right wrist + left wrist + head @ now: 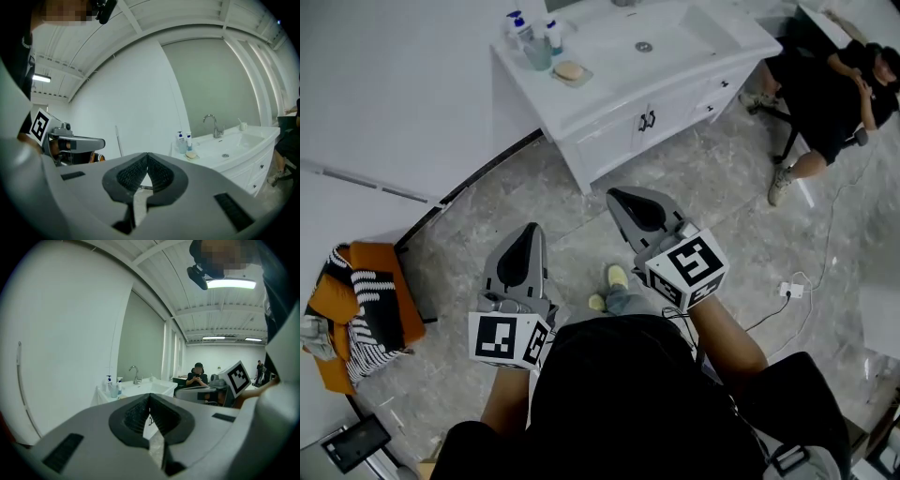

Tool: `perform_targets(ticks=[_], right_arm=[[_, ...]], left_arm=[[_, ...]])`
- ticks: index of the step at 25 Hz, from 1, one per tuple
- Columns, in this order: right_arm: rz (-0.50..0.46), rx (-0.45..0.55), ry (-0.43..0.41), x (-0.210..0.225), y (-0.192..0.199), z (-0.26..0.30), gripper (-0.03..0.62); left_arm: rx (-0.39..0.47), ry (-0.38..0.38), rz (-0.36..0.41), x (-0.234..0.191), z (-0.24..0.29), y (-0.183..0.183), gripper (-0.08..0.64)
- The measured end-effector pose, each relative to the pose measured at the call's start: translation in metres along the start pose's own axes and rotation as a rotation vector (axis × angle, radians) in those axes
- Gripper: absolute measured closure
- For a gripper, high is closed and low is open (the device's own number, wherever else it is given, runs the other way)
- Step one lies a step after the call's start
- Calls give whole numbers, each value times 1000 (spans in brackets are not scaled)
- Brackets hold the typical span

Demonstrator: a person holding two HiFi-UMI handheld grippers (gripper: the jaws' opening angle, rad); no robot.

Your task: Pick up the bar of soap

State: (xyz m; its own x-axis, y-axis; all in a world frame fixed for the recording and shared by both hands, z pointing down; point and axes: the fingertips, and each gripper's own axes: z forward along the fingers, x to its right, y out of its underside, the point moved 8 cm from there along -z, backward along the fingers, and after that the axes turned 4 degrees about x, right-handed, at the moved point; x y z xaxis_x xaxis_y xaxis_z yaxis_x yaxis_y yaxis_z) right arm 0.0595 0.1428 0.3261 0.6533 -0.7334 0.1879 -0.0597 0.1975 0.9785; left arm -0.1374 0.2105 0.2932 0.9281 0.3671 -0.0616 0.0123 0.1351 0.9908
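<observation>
Although untouched, the bar of soap [569,69] lies in a dish [584,80] on the vanity [614,80], left of its basin [675,28], bottles [518,25] just beside it. The left gripper [530,228] and right gripper [614,194], jaws closed on nothing, hang well short of it.

Two tongs [534,228] [612,194], one soap bar [569,70], two bottles [517,25] [554,36], one sink [680,42]

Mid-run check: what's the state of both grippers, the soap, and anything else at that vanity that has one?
left gripper: jaws shut, nothing between them.
right gripper: jaws shut, nothing between them.
bar of soap: lying in its dish, untouched, far from both grippers.
cabinet doors: closed.
bottles: upright, behind the soap.
</observation>
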Motion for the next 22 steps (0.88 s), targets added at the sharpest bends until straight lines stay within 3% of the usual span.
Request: perform_targets(ticks=[9, 22], right_arm=[[112, 9, -39, 24, -4, 8, 583], [65, -41, -56, 26, 1, 54, 583]], left_arm=[[-37, -5, 9, 4, 21, 1, 551], [-35, -12, -24, -31, 40, 1, 551]])
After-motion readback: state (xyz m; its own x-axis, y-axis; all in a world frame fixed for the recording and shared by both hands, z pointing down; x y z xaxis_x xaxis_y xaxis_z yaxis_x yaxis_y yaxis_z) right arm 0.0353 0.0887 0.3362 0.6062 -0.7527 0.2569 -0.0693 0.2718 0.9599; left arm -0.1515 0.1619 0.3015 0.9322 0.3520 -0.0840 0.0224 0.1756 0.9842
